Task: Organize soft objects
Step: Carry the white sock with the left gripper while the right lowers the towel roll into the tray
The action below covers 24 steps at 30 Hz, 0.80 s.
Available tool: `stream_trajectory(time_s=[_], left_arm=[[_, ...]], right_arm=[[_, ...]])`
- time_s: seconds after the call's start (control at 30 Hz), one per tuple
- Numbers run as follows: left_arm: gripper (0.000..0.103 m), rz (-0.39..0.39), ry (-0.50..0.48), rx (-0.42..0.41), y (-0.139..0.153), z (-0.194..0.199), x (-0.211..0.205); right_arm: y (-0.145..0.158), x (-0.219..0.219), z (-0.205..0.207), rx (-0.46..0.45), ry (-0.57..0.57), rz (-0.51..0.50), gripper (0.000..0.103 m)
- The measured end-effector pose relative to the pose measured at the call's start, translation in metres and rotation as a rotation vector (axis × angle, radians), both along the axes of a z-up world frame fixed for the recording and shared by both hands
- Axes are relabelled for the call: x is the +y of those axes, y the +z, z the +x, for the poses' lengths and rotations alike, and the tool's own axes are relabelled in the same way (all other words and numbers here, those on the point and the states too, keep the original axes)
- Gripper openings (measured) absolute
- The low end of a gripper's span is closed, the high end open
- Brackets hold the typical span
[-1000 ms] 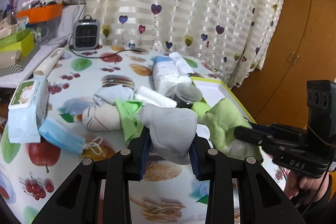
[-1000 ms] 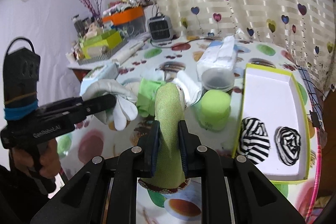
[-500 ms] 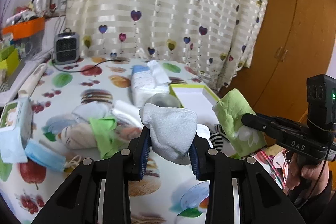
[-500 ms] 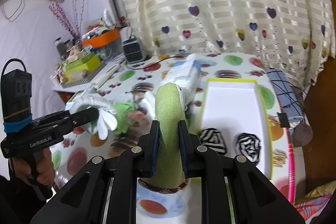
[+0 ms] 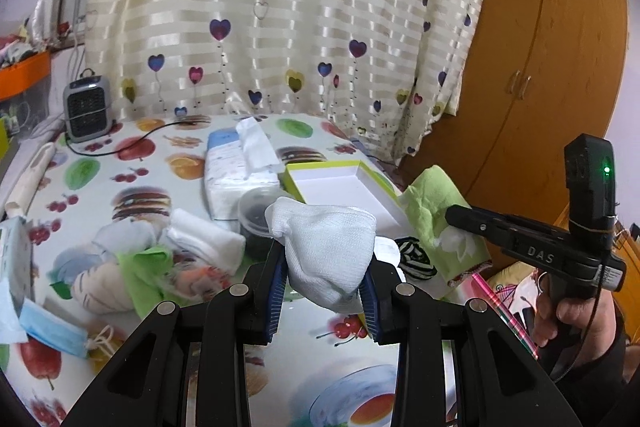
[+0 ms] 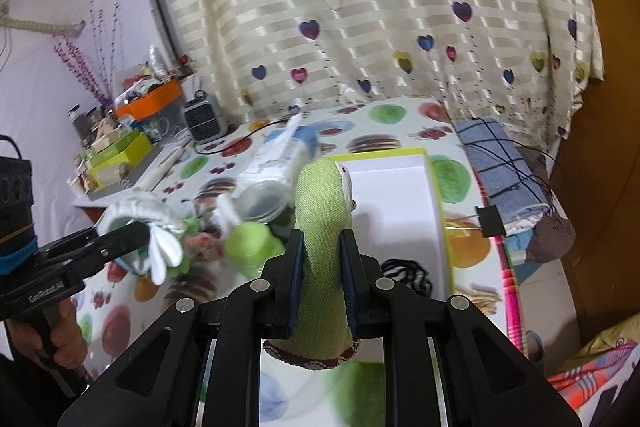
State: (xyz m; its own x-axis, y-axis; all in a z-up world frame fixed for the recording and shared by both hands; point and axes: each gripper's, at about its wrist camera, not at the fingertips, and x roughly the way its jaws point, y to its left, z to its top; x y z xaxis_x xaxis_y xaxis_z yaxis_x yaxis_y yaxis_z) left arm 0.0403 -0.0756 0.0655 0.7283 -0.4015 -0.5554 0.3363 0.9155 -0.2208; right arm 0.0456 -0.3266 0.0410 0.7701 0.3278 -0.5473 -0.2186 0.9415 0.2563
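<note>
Fingers (image 5: 280,279) on our left clamp a white sock (image 5: 326,247), right fingers (image 6: 349,283) a green sock (image 6: 322,227) — either could snag the box rim (image 6: 436,203) and slip.

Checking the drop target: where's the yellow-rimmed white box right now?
The yellow-rimmed white box sits on the table's right side, just ahead of the right gripper, with the tissue pack on its left.

You can read two markings. The right gripper (image 5: 452,217), seen from your left wrist camera, carries the letters "DAS" on its black body. The left gripper (image 6: 136,233), seen from your right wrist camera, carries "GenRobot.AI" on its side.
</note>
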Motion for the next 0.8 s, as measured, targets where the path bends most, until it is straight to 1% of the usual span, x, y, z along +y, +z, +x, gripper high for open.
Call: stream_trajectory(time_s=[0.2,0.33,0.47,0.57,0.63,0.7,0.8], left_arm=[[0.031,0.020,-0.021,0.010,-0.002,0.014,-0.015],[0.031,0.033,-0.037,0.016,-0.003,0.023,-0.025],[0.031,0.045,-0.059,0.024,-0.006,0.032,-0.037],[0.031,0.055,-0.072,0.031,-0.008,0.038,-0.047],[0.031,0.059,-0.079,0.038,-0.010,0.041,-0.051],[0.031,0.062,-0.087,0.043,-0.012,0.045,-0.057],[0.032,0.068,-0.097,0.048,-0.015,0.049,-0.065]], right_arm=[[-0.017,-0.011,0.017,0.042,-0.013,0.012,0.019],[-0.036,-0.015,0.028,0.095,-0.004,0.018,0.019],[-0.060,-0.019,0.040,0.166,0.012,0.020,0.019],[-0.073,-0.026,0.044,0.201,0.014,0.051,0.022],[-0.074,-0.030,0.042,0.202,0.006,0.058,0.031],[-0.071,-0.031,0.042,0.190,-0.018,0.017,0.039],[-0.067,-0.036,0.037,0.173,-0.049,-0.004,0.040]])
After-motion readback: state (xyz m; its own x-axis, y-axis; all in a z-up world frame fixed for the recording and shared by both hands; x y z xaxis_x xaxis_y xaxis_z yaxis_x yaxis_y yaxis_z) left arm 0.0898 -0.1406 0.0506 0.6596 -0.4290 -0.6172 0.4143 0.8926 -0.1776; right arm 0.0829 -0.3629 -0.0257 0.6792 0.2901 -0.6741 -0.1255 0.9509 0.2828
